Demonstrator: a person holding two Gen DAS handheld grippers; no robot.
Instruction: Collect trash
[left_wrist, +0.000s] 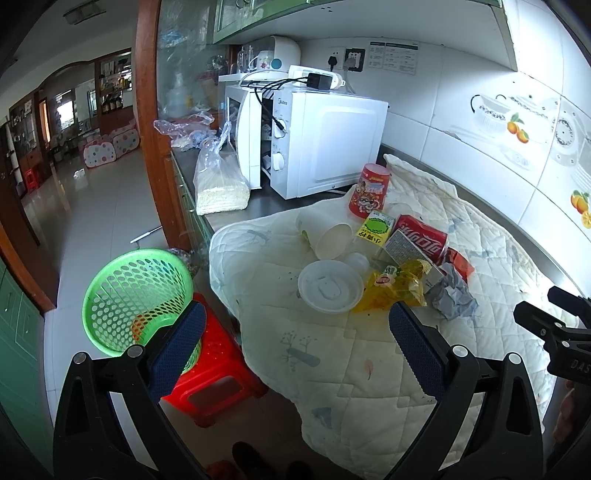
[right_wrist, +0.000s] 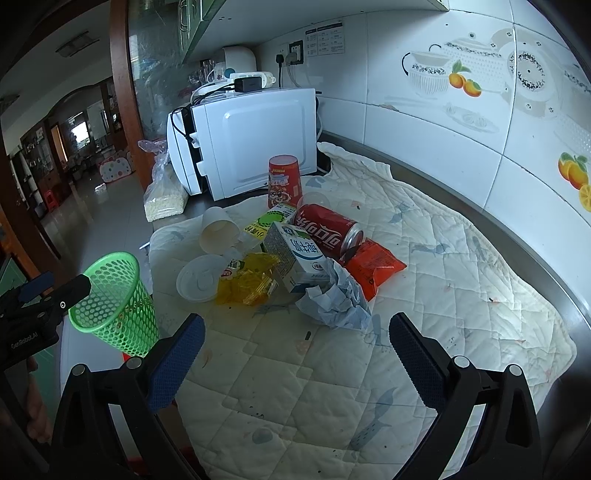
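Trash lies in a pile on a white quilted cloth (right_wrist: 424, 280) on the counter: a red cola can (right_wrist: 327, 230), a milk carton (right_wrist: 301, 256), crumpled grey paper (right_wrist: 338, 301), a yellow wrapper (right_wrist: 247, 278), an orange packet (right_wrist: 375, 267), a white lid (right_wrist: 197, 277), a white paper cup (right_wrist: 218, 230), a red printed cup (right_wrist: 284, 181) and a green-yellow drink box (right_wrist: 267, 223). A green mesh basket (left_wrist: 138, 295) stands on a red stool (left_wrist: 218, 369) beside the counter. My left gripper (left_wrist: 295, 347) is open and empty, near the counter's edge. My right gripper (right_wrist: 295, 354) is open and empty, short of the pile.
A white microwave (right_wrist: 255, 140) stands behind the pile with a power strip on top. A plastic bag of pale food (left_wrist: 221, 181) lies left of it. The tiled wall (right_wrist: 480, 122) runs along the right. Tiled floor (left_wrist: 92, 218) opens to the left.
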